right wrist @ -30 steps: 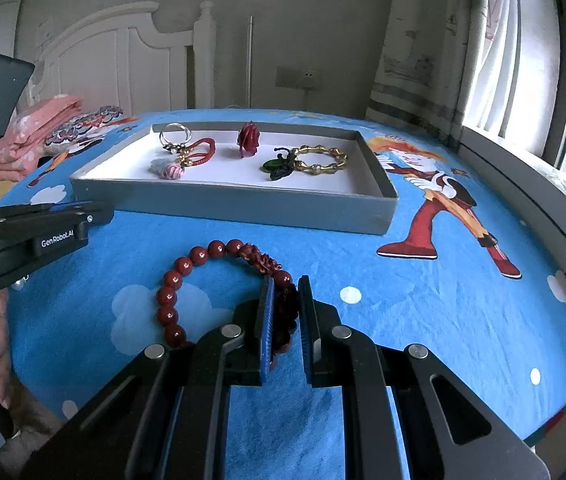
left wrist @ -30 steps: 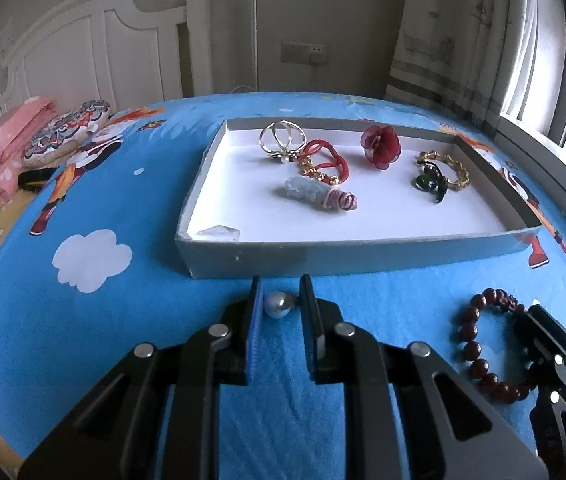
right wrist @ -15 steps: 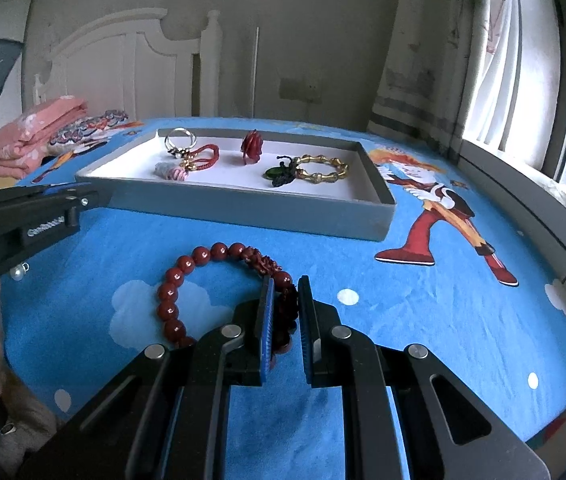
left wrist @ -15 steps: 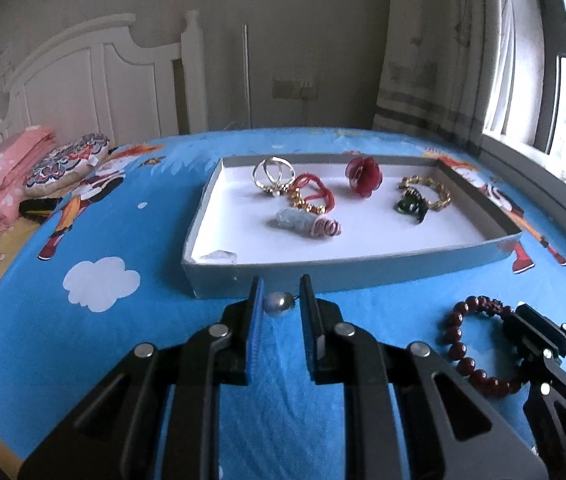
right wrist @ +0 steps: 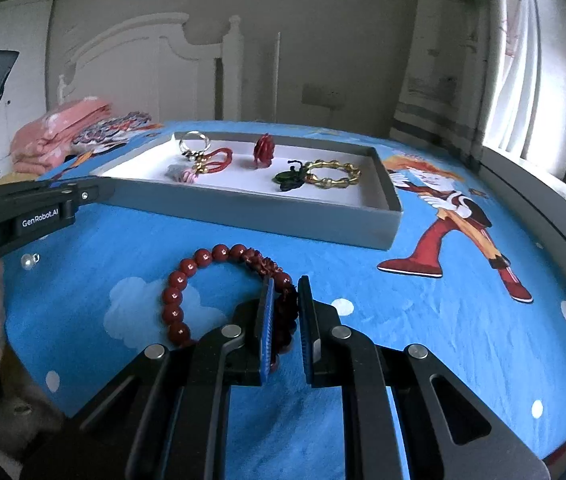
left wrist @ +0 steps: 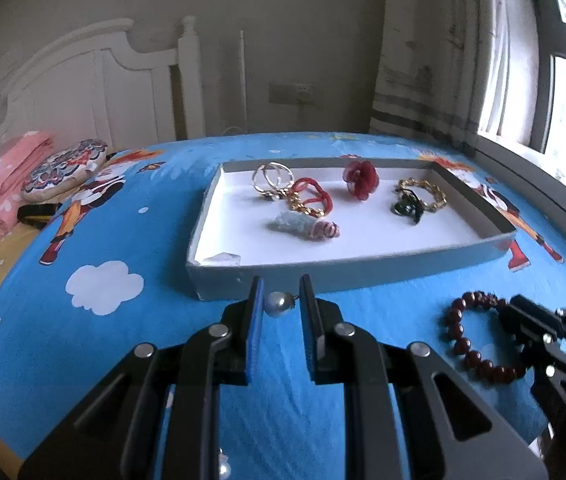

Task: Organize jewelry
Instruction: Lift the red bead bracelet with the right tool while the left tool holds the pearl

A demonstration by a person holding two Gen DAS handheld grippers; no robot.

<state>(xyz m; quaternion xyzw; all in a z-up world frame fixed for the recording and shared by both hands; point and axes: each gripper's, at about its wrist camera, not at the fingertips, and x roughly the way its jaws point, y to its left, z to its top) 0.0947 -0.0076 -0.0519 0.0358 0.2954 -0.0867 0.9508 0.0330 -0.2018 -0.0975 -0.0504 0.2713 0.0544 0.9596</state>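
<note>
Fingers of our left gripper (left wrist: 281, 304) pinch the pearl earring (left wrist: 276, 303); our right gripper (right wrist: 285, 308) clamps the red bead bracelet (right wrist: 219, 292). Both have lifted off the bed (left wrist: 163, 320), tray (left wrist: 363, 276) at twelve o'clock, ready for delivery.

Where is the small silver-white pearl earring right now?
In the left wrist view the small silver-white pearl earring sits pinched between the left gripper's fingertips, just in front of the grey tray's near wall.
</note>
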